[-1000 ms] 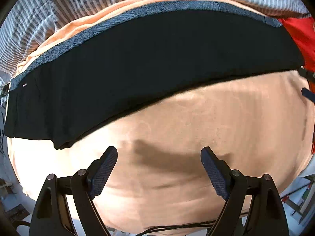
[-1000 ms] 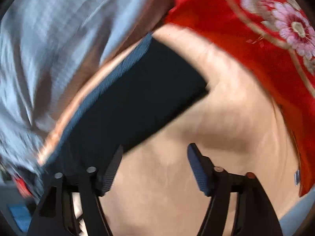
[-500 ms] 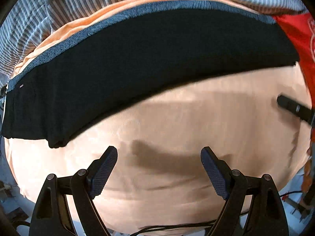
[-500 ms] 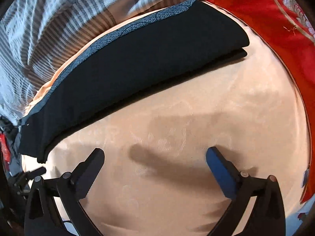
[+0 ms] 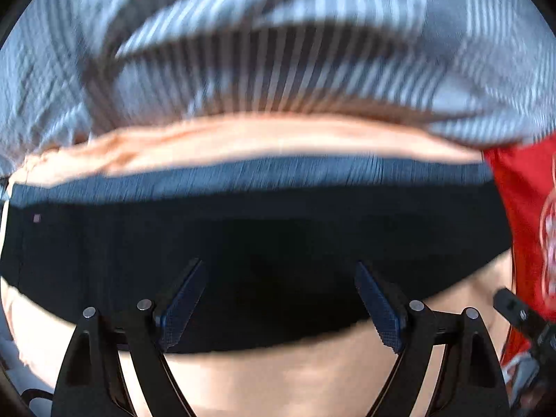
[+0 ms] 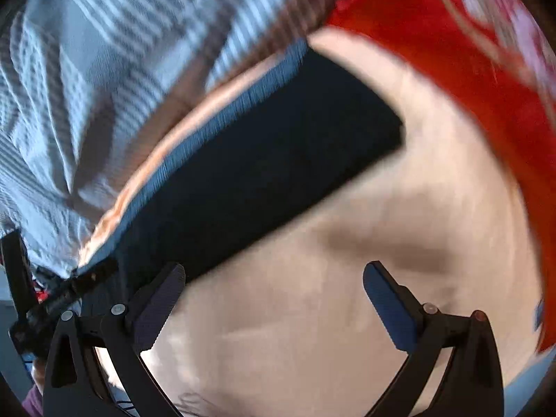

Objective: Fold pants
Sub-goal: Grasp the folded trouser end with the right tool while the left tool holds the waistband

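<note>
The folded dark pants (image 5: 264,243) lie on a peach sheet (image 5: 278,382), directly beneath the left gripper (image 5: 278,304), whose jaws stand wide apart. The right gripper (image 6: 272,304), also spread and empty, hovers over bare sheet just beside the pants' end.

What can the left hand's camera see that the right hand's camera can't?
Only the left wrist view shows the whole length of the dark pants, both ends, with the left gripper open right over them. Only the right wrist view shows the right gripper, open over bare peach sheet, and just one end of the pants. Both show the pants, the peach sheet, the striped blanket behind and the red cloth beside them.
</note>
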Action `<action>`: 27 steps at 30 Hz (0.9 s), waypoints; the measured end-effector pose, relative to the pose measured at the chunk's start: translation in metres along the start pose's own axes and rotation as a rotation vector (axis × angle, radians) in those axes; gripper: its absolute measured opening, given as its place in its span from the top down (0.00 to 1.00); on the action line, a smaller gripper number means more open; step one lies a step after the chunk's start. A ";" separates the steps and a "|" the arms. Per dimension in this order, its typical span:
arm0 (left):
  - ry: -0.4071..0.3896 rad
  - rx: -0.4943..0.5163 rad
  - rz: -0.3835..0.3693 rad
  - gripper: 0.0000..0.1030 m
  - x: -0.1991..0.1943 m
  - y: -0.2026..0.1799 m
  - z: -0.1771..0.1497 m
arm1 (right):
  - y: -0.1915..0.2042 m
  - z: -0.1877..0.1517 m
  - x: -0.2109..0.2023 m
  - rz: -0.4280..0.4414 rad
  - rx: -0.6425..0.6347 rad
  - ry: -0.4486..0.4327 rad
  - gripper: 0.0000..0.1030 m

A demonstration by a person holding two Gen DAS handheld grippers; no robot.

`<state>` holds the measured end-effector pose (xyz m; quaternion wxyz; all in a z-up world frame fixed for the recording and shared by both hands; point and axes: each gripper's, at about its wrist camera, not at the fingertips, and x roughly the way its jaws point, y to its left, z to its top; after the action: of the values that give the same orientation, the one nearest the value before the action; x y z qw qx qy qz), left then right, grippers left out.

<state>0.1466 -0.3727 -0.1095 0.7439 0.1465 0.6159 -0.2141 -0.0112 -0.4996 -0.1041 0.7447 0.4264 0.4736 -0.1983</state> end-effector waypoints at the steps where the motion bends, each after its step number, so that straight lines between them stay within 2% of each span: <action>1: -0.010 -0.003 0.003 0.15 0.004 -0.003 0.013 | 0.001 0.009 0.000 0.014 0.000 -0.010 0.00; 4: -0.024 -0.010 -0.003 0.15 0.021 -0.029 0.037 | 0.006 0.041 0.010 0.084 0.016 -0.034 0.00; 6: -0.018 -0.004 0.015 0.15 0.037 -0.046 0.050 | 0.002 0.053 0.024 0.072 0.027 -0.017 0.00; 8: 0.001 0.003 0.051 0.15 0.057 -0.056 0.060 | -0.009 0.055 0.043 0.063 0.064 0.032 0.00; 10: 0.037 -0.002 0.103 0.15 0.080 -0.061 0.066 | -0.014 0.054 0.046 0.090 0.069 0.025 0.00; 11: 0.063 -0.021 0.099 0.15 0.092 -0.057 0.069 | -0.014 0.052 0.045 0.098 0.057 0.020 0.00; 13: 0.044 -0.058 0.079 0.11 0.099 -0.051 0.075 | -0.012 0.049 0.045 0.103 0.020 0.018 0.00; 16: 0.051 -0.031 0.097 0.11 0.090 -0.051 0.080 | -0.007 0.048 0.049 0.103 -0.012 0.026 0.00; 19: 0.043 -0.002 0.086 0.11 0.077 -0.048 0.079 | -0.009 0.050 0.053 0.126 0.012 0.035 0.00; 23: 0.047 0.048 0.054 0.11 0.057 -0.049 0.066 | -0.025 0.055 0.046 0.179 0.065 0.056 0.00; 25: 0.063 0.072 0.061 0.11 0.053 -0.048 0.052 | -0.032 0.059 0.037 0.218 0.101 0.066 0.00; 26: 0.068 0.085 0.066 0.11 0.051 -0.048 0.048 | -0.035 0.057 0.031 0.258 0.129 0.053 0.02; 27: 0.070 0.090 0.067 0.11 0.051 -0.049 0.046 | -0.038 0.052 0.026 0.289 0.147 0.044 0.09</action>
<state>0.1690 -0.4439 -0.1481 0.7213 0.2076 0.6261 -0.2112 0.0024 -0.5609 -0.1337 0.7217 0.5477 0.4076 -0.1137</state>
